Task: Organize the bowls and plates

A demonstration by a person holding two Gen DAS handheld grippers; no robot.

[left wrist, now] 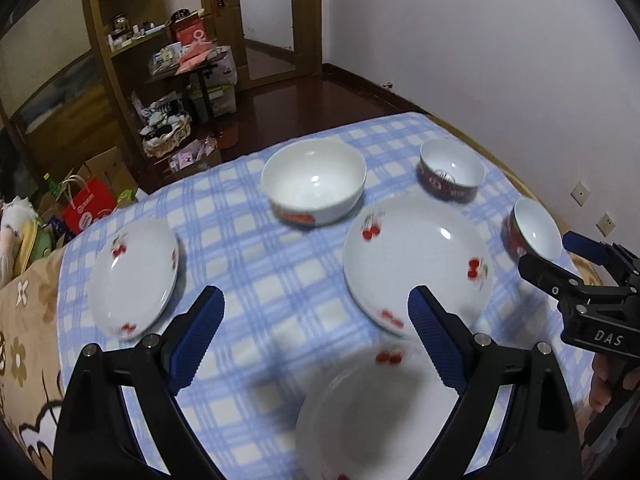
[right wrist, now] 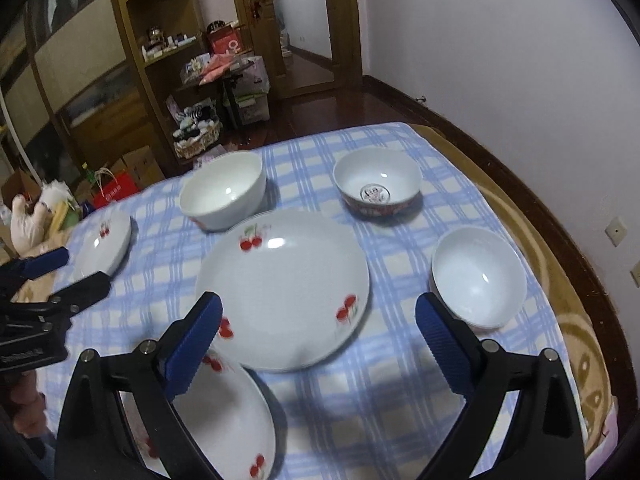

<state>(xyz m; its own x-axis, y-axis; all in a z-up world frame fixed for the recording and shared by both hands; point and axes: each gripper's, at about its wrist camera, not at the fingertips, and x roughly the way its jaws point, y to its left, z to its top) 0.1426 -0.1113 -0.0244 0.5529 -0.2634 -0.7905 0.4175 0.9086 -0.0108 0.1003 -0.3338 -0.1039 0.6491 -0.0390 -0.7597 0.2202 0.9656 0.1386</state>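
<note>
Near plate [right wrist: 224,420] rim-complete rightward only.

Left gripper [left wrist: 316,336]: jaws spread wide, nothing between the blue pads [left wrist: 198,336]. Held above the table surface, pointing forward and angled down. Black finger arms splay outward from the base.

Right gripper [right wrist: 318,344]: jaws likewise wide apart, pads [right wrist: 192,344] bare, nothing gripped. Also raised and tilted down.

The two grippers sit side by side, apart. Each shows at the edge of the other's view, blue tips forward. A bare hand [left wrist: 608,388] wraps the right gripper's handle; fingers [right wrist: 28,412] show under the left one.
</note>
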